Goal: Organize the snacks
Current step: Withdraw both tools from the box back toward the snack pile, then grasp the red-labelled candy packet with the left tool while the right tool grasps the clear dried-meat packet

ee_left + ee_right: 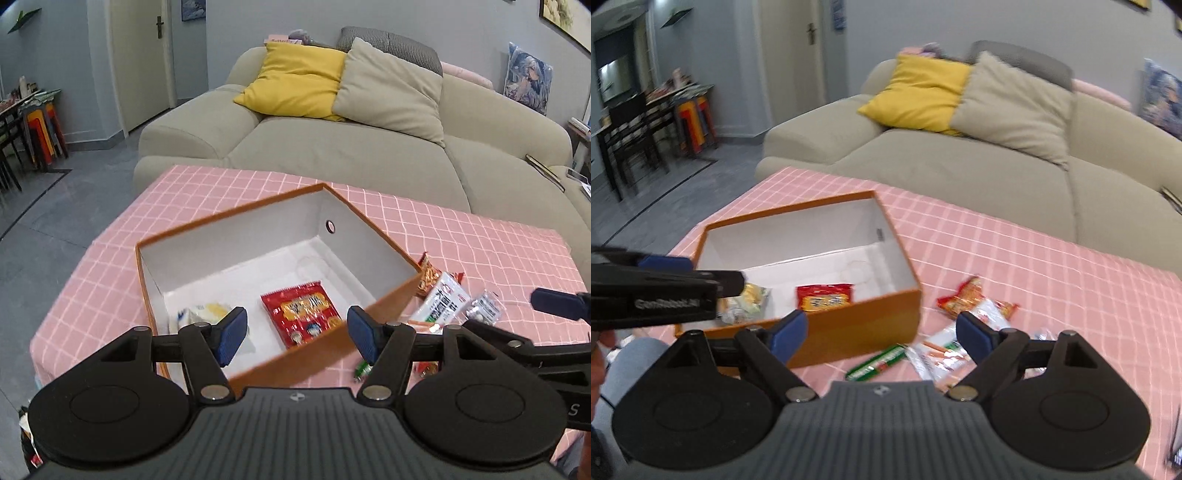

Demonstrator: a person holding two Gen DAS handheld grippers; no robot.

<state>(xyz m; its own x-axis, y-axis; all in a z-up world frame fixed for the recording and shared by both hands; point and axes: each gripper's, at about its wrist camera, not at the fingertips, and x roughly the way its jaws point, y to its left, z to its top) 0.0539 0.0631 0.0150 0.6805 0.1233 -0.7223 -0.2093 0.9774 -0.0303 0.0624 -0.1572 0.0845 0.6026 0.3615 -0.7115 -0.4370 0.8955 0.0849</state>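
A pink checked table [1052, 266] fills the foreground, with a beige sofa [332, 147] just beyond its far edge. On the table stands an orange box [857, 332], open on top and white inside, already holding a red snack packet [301, 314] on its floor and a pale yellow-and-white packet [207, 314] in the corner beside it. The remaining snacks lie loose on the cloth just outside the box's right wall: a red-orange bag [964, 295], a white packet with red print [441, 299], a clear wrapped piece [484, 310], a pack of orange sticks [942, 354] and a small green bar [877, 365].

The left gripper [295, 334] hangs above the box's near wall with its jaws spread and nothing between them. The right gripper [882, 336] sits over the loose pile, its jaws likewise wide and empty.

The step in hand seems to be fetching the next loose snack. The right gripper is better placed for it. A single packet should be singled out, probably the green bar lying apart from the overlapping wrappers, though blur makes the overlaps hard to read. Closing across the packet's narrow side would help.

The box wall stands close on the left of the pile, so the lift must clear its rim. Open cloth lies to the right and beyond.
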